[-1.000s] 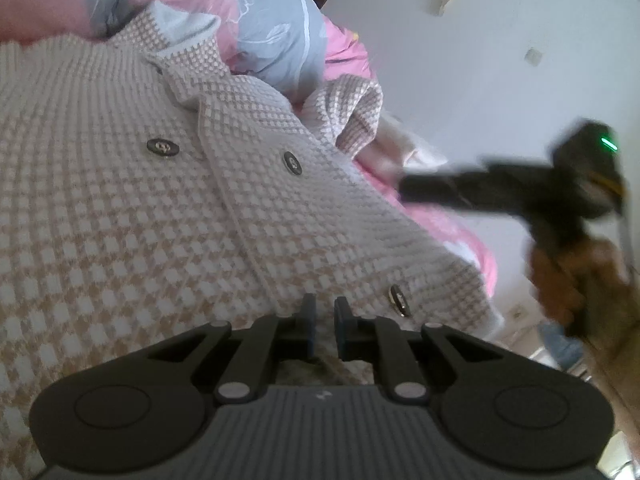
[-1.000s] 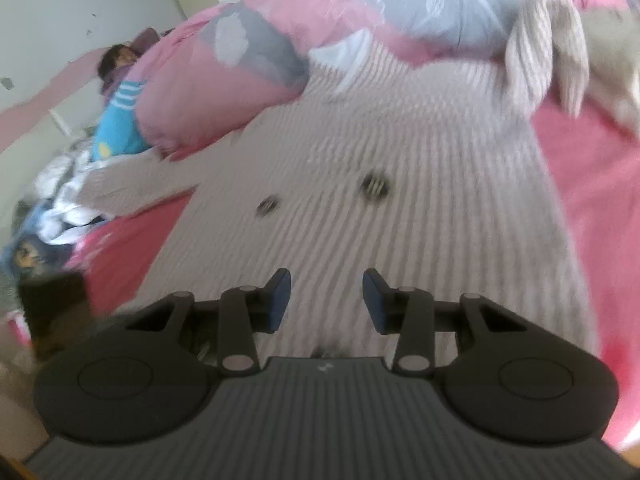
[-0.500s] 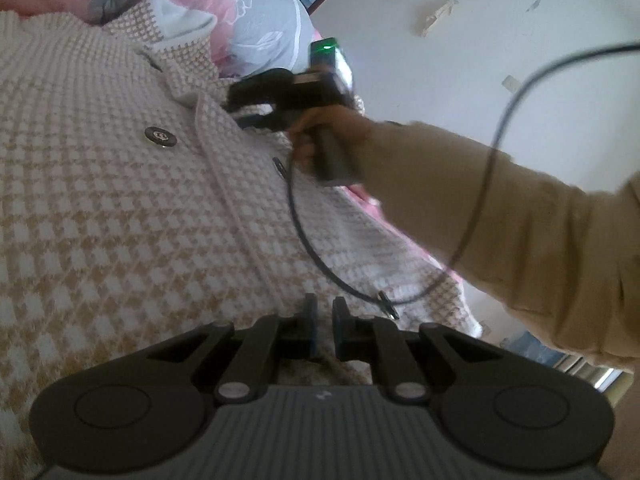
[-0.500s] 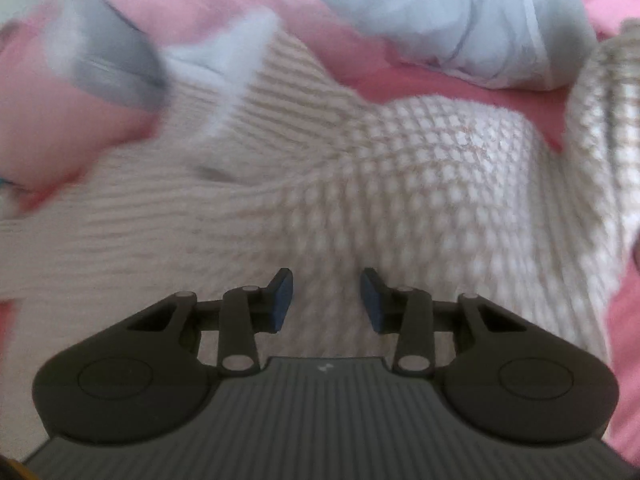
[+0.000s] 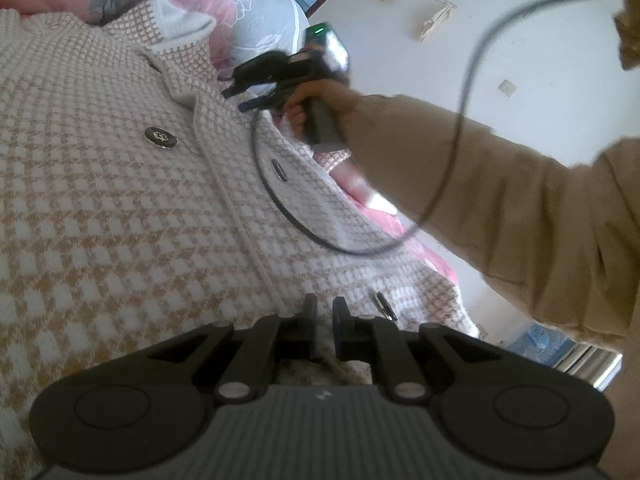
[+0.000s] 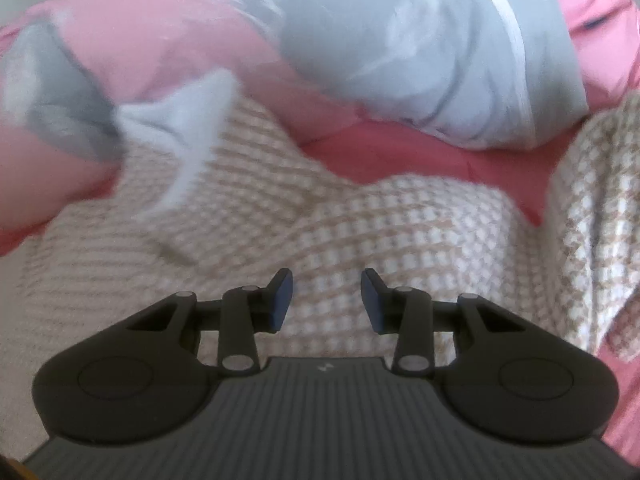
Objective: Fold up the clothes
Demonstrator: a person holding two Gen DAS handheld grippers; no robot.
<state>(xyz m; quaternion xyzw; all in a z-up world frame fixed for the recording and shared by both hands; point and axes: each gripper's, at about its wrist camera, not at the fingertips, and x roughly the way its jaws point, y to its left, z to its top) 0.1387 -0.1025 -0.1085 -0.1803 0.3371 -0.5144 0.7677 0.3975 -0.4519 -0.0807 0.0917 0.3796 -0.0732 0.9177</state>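
Cardigan [image 5: 120, 216] hem pinched by left gripper [image 5: 325, 328] (right gripper [image 6: 326, 300] gaping).

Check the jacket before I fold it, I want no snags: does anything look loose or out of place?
Yes. A dark thread trails loose from the upper button on the checked jacket. Also, a black cable from the right hand-held gripper droops across the jacket front, where it could get caught in a fold.

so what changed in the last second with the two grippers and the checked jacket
The right gripper swung in from the right edge of the left wrist view to the checked jacket near its collar, jaws open and empty. The left gripper stayed nearly shut at the hem, and the jacket still lies flat on the pink bedding.
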